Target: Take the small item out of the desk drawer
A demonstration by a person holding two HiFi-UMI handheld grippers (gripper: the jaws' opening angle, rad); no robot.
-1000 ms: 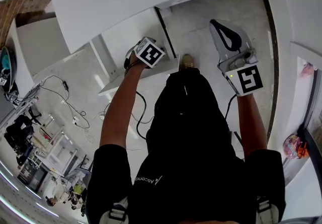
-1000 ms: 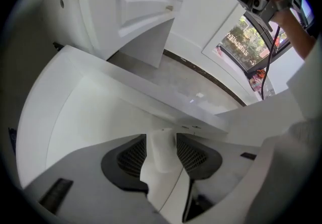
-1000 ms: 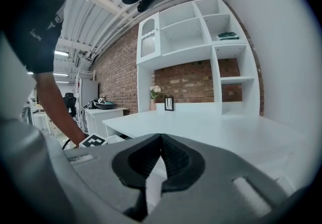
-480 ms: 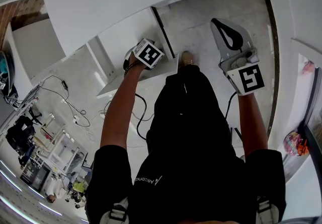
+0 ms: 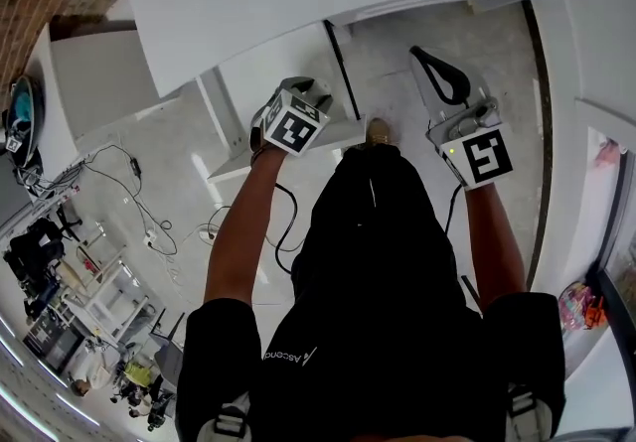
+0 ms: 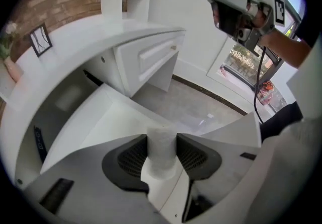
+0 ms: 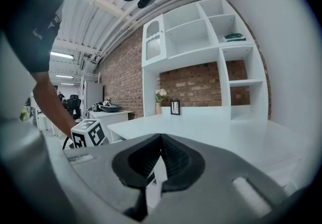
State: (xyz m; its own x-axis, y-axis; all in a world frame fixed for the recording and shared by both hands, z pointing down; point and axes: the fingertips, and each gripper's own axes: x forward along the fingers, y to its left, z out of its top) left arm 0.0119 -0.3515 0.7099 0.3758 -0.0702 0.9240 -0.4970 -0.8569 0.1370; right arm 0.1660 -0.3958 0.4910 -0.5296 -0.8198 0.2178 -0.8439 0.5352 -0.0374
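Observation:
My left gripper (image 6: pixel 162 143) is shut on a small white cylinder (image 6: pixel 161 155), which stands upright between the dark pads. It hangs above the open white desk drawer (image 6: pixel 108 120), pulled out from the dark cavity under the desk top (image 6: pixel 75 42). In the head view the left gripper (image 5: pixel 301 100) is over the drawer's front edge (image 5: pixel 260 160), and the cylinder is hidden by the marker cube. My right gripper (image 5: pixel 425 57) is held in the air to the right, away from the drawer. Its jaws (image 7: pixel 160 160) are shut with nothing between them.
A second, closed drawer (image 6: pixel 151 53) with a bar handle sits beside the open one. White shelving (image 7: pixel 201 42) rises behind the desk against a brick wall. A picture frame (image 6: pixel 40 39) and a vase (image 6: pixel 11 69) stand on the desk top. Cables (image 5: pixel 139 192) lie on the floor at left.
The left gripper has shifted a little toward me over the drawer's front, still with the cylinder in it. The right gripper stays raised in about the same place.

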